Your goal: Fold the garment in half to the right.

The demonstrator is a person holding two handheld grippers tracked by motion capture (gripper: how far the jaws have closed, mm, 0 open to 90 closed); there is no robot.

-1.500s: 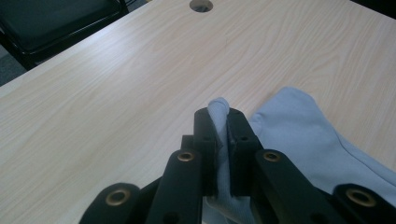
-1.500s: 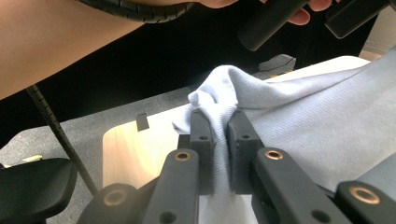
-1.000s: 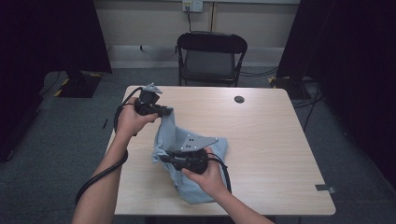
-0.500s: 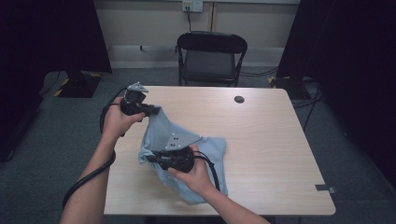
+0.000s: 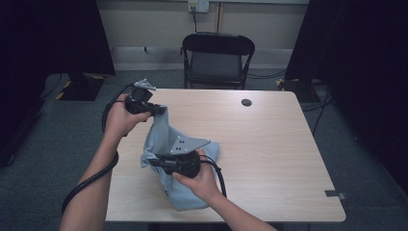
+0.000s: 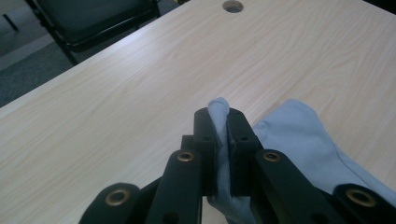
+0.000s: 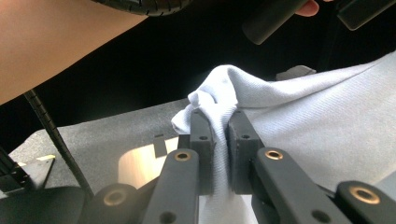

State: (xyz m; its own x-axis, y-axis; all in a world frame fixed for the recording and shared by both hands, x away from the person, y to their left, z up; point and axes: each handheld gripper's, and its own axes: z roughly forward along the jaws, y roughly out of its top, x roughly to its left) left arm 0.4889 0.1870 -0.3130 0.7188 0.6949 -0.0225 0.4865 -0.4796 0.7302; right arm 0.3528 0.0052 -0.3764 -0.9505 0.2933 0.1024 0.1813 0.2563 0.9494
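Cloth: pale blue woven cloth [image 5: 185, 159] drapes near the wooden table's [image 5: 269, 144] front-left edge.
Left gripper [image 6: 217, 122]: I pinch one corner.
Right gripper [image 7: 218, 122]: I pinch another fold.
Risk: thin bites may slip if I pull apart.

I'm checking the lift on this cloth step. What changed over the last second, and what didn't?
The left gripper rose and swung toward the table's left edge, drawing the light blue cloth up with it. The right gripper stayed low near the front. Both stayed clamped on cloth edges throughout.

The high view looks down on the table [image 5: 269, 144]; both gripper views look closely along clamped jaws.
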